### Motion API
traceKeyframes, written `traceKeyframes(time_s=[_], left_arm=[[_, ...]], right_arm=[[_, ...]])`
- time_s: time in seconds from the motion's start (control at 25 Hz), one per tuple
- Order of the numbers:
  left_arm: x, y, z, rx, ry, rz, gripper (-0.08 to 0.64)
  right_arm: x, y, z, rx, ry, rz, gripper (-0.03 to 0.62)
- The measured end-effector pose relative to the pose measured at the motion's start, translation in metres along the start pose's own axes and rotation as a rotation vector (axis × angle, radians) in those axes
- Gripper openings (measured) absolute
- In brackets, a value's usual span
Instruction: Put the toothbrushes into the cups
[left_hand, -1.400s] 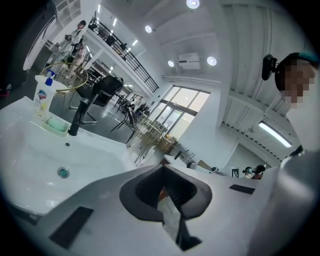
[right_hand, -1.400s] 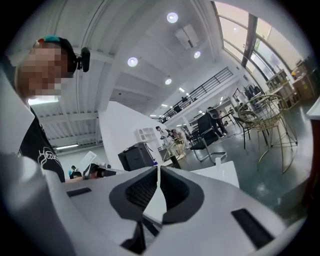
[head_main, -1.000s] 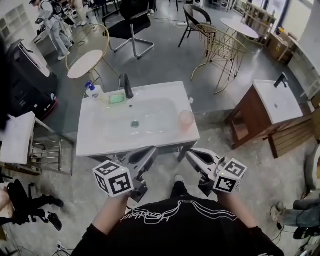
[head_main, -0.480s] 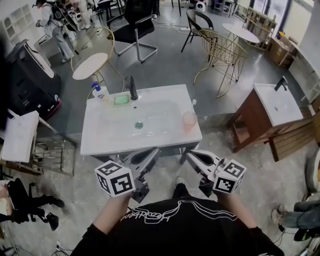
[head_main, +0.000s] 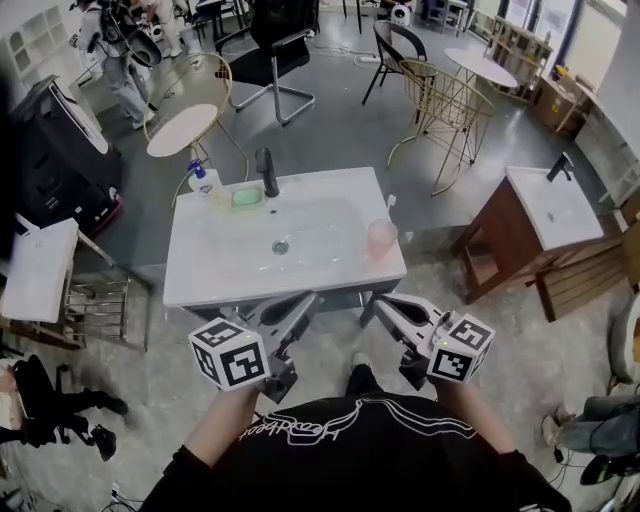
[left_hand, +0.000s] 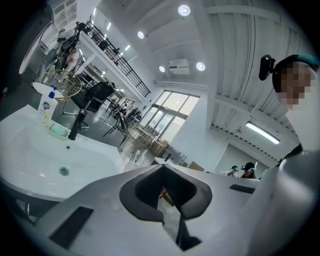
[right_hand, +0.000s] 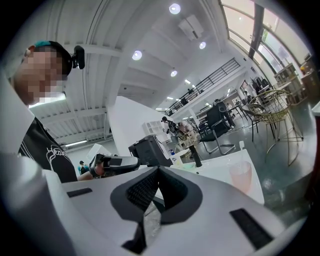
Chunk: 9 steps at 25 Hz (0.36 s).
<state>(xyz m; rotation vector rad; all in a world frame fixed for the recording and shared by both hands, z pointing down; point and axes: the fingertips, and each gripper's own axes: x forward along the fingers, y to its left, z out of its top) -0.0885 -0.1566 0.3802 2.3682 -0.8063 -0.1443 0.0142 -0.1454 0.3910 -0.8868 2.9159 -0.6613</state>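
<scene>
A white sink (head_main: 230, 275) stands in front of me in the head view. On its right rim is a pink translucent cup (head_main: 381, 238) with a white stick, a toothbrush by its look (head_main: 389, 204), standing in it. The right gripper view shows the same cup (right_hand: 242, 175). My left gripper (head_main: 303, 303) is shut and holds nothing, just short of the sink's front edge. My right gripper (head_main: 385, 305) is shut and empty too, beside it and below the cup. In their own views, both the left gripper (left_hand: 162, 167) and the right gripper (right_hand: 157, 170) have their jaws touching.
At the sink's back are a black faucet (head_main: 266, 172), a green soap dish (head_main: 245, 197) and a soap bottle (head_main: 203, 182). A wooden vanity (head_main: 545, 215) stands to the right, a black machine (head_main: 50, 150) to the left. A gold wire chair (head_main: 440, 95) and a round stool (head_main: 185, 125) stand behind.
The head view has shifted a little. Both grippers stay shut before the sink's front edge, edging slightly toward it.
</scene>
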Motion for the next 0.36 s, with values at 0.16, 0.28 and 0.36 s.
traceKeyframes(time_s=[0.16,0.28,0.36], left_arm=[[-0.007,-0.002,-0.001,0.003,-0.002,-0.007,0.005],[-0.014,-0.006,-0.002,0.006,0.001,-0.013,0.005],[-0.019,-0.009,-0.003,0.009,0.002,-0.017,0.005]], right_arm=[[-0.002,0.007,-0.001,-0.01,-0.004,-0.012,0.025],[-0.004,0.016,-0.003,-0.012,-0.008,-0.019,0.025],[-0.005,0.022,-0.004,-0.012,-0.01,-0.023,0.025]])
